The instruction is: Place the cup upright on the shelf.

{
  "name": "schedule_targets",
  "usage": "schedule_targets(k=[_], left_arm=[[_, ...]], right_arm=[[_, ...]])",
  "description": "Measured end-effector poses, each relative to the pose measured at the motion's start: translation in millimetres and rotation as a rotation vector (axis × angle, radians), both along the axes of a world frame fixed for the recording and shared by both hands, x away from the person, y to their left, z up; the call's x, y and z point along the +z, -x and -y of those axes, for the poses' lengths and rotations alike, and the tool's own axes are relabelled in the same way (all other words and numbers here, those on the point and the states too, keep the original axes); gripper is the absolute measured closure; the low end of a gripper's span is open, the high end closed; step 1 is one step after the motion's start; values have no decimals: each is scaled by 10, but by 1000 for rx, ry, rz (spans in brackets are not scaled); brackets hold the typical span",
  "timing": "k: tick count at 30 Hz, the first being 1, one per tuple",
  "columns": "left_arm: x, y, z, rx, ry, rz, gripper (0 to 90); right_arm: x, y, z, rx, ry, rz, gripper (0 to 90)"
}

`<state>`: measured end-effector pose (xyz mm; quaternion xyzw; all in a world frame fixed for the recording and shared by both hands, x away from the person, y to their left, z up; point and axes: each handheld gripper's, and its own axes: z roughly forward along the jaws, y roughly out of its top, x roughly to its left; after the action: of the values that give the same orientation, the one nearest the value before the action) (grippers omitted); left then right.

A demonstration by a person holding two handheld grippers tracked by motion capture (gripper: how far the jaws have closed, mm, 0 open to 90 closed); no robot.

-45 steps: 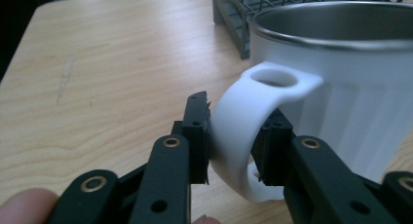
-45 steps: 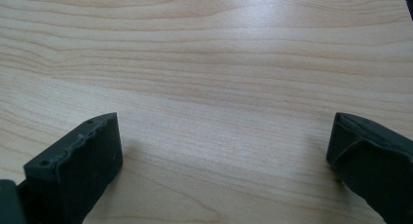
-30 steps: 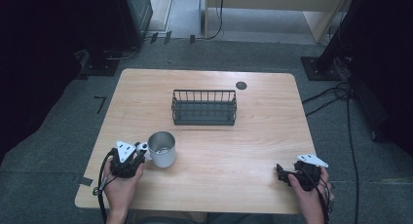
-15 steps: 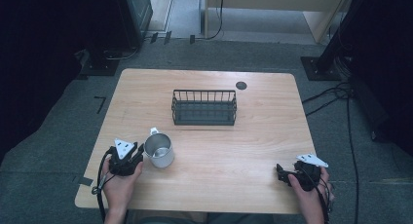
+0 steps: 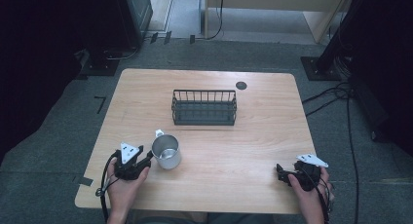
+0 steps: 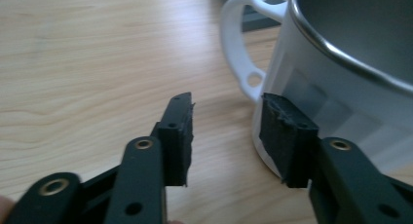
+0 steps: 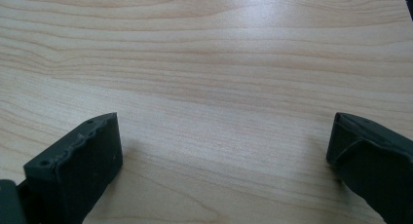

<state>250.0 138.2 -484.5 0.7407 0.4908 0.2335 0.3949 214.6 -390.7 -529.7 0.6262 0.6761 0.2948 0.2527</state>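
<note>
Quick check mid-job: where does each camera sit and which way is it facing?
High view: above the table's near side, looking forward and down; both forearms, left gripper, right gripper.
Left gripper view: on that gripper, along its parted jaws at the mug.
Right gripper view: along its wide-apart jaws at bare tabletop.
Shared: mug in high and left gripper views.

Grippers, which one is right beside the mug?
The left gripper: its jaws stand open just beside the mug, having just been opening. The right gripper rests far off, over bare table.
</note>
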Motion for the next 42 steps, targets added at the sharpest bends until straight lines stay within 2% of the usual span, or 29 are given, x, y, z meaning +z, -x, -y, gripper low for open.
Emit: schedule_targets(k=[2, 4, 6, 7, 8, 11, 13, 17, 25, 27, 29, 34, 42], left_arm=[[-5, 12, 19, -15, 7, -5, 470], [-7, 44, 89, -59, 12, -16, 401], [-3, 72, 143, -94, 18, -24, 365], [-3, 72, 143, -94, 18, -24, 345], [0, 96, 191, -121, 12, -19, 335], [-1, 70, 185, -116, 27, -10, 301], [3, 27, 152, -95, 29, -4, 305], [28, -90, 146, -54, -6, 20, 378], [8, -341, 341, -45, -104, 56, 527], [-15, -399, 350, -45, -102, 58, 573], [-30, -434, 351, -60, -79, 59, 616], [-26, -416, 398, -72, -77, 75, 790], [17, -339, 458, -9, -59, 110, 830]], right_arm=[[0, 0, 0, 0, 0, 0, 0], [0, 0, 0, 0, 0, 0, 0], [0, 0, 0, 0, 0, 0, 0], [0, 0, 0, 0, 0, 0, 0], [0, 0, 0, 0, 0, 0, 0], [0, 0, 0, 0, 0, 0, 0], [0, 0, 0, 0, 0, 0, 0], [0, 0, 0, 0, 0, 0, 0], [0, 0, 0, 0, 0, 0, 0], [0, 0, 0, 0, 0, 0, 0], [0, 0, 0, 0, 0, 0, 0], [0, 0, 0, 0, 0, 0, 0], [0, 0, 0, 0, 0, 0, 0]])
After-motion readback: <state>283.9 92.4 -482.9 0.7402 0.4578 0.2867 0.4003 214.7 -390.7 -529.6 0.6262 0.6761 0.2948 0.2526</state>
